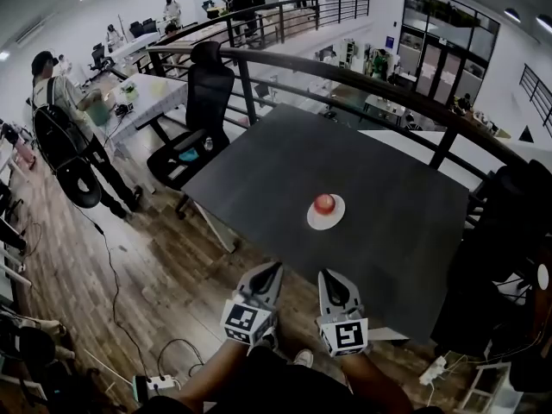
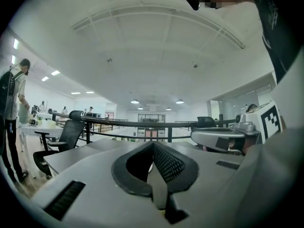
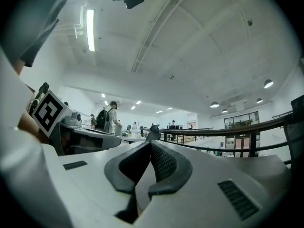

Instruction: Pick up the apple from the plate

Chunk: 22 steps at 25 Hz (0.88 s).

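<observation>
Approach to the apple, nothing gripped.
Left gripper and right gripper at the bench's near edge, jaws clenched, empty; apple on plate mid-bench, straight beyond, closer to the right.

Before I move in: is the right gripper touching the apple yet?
Apart. The head view shows bare table between the right gripper, at the near edge, and the apple on its white plate.
</observation>
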Each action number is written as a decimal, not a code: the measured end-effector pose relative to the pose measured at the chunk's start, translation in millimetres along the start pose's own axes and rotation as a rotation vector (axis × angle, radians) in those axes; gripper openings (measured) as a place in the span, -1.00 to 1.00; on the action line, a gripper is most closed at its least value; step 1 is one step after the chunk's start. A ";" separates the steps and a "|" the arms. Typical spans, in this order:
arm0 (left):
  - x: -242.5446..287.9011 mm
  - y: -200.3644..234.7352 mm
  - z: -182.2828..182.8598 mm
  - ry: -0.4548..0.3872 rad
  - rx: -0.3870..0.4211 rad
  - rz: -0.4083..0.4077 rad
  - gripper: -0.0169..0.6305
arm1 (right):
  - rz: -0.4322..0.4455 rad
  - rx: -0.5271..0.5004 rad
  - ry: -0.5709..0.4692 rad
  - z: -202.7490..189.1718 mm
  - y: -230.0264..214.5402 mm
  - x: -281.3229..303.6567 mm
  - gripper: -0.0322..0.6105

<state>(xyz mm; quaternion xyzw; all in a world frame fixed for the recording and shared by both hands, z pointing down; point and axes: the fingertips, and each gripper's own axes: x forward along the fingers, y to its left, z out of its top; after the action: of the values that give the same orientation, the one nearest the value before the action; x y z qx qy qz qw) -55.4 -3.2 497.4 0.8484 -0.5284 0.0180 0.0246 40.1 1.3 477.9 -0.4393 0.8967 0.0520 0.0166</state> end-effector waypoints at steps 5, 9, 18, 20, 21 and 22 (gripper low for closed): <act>27.4 16.2 -1.2 0.009 -0.004 -0.024 -0.88 | -0.014 0.001 0.001 -6.3 -15.7 29.2 -0.82; 51.9 39.9 1.7 0.011 0.003 -0.041 -0.88 | -0.030 0.009 0.023 -11.1 -24.4 60.0 -0.82; 107.7 85.4 0.4 0.038 0.015 -0.106 -0.88 | -0.083 0.031 0.049 -28.6 -44.8 123.9 -0.82; 113.4 99.2 -5.2 0.051 0.011 -0.116 -0.88 | -0.098 0.043 0.067 -34.2 -41.1 134.2 -0.82; 115.9 104.9 -7.5 0.054 0.008 -0.126 -0.88 | -0.107 0.040 0.074 -37.9 -40.2 137.9 -0.82; 118.7 109.2 -9.1 0.055 0.006 -0.139 -0.88 | -0.117 0.033 0.078 -41.3 -40.3 141.0 -0.82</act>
<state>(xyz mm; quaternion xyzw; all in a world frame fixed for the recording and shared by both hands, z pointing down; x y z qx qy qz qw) -101.1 -157.1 515.7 0.8822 -0.4675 0.0411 0.0375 -13.9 -138.6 505.1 -0.4923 0.8702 0.0191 -0.0083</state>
